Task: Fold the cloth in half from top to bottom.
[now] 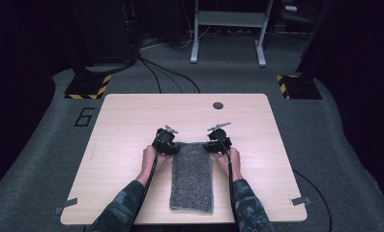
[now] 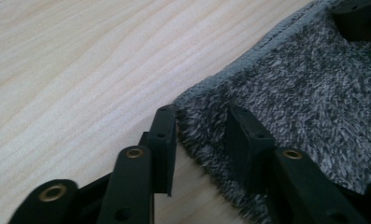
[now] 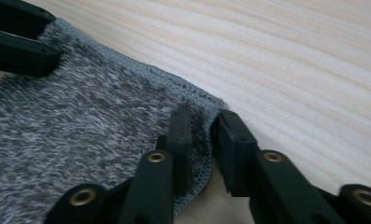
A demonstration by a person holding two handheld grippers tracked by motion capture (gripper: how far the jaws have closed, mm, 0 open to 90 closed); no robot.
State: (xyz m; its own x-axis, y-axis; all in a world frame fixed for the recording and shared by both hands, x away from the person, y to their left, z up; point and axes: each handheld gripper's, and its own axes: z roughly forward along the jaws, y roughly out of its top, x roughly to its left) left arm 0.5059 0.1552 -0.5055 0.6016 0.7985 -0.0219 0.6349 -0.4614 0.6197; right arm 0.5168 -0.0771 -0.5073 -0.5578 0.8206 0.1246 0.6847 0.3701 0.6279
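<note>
- A light wooden table (image 1: pixel 131 121) seen from above, with a grey fuzzy towel (image 1: pixel 192 176) lying flat on it as a long narrow strip, one short end at the near edge and the other toward the middle of the table.
- A person's two forearms in patterned sleeves come in from the bottom, one on each side of the towel.
- The left gripper (image 1: pixel 166 145) sits at the towel's far left corner. In the left gripper view its jaws stand partly open, straddling the corner (image 2: pixel 199 109) — one jaw on bare wood just beside the edge, the other on the pile. Nothing is clamped.
- The right gripper (image 3: pixel 202 126) sits at the far right corner. In the right gripper view its jaws are nearly closed around the stitched hem (image 3: pixel 174 81), with the corner pinched up between them; it looks like a hold, though a thin gap may remain.
- Likely step: taking both far corners to fold the towel toward the near end.
- Risks, as a judgement: the left jaws may close on fluff alone and slip off when lifted; uneven holds would drag one corner ahead and skew the fold; a shallow bite on the right hem could let go mid-lift.
</note>
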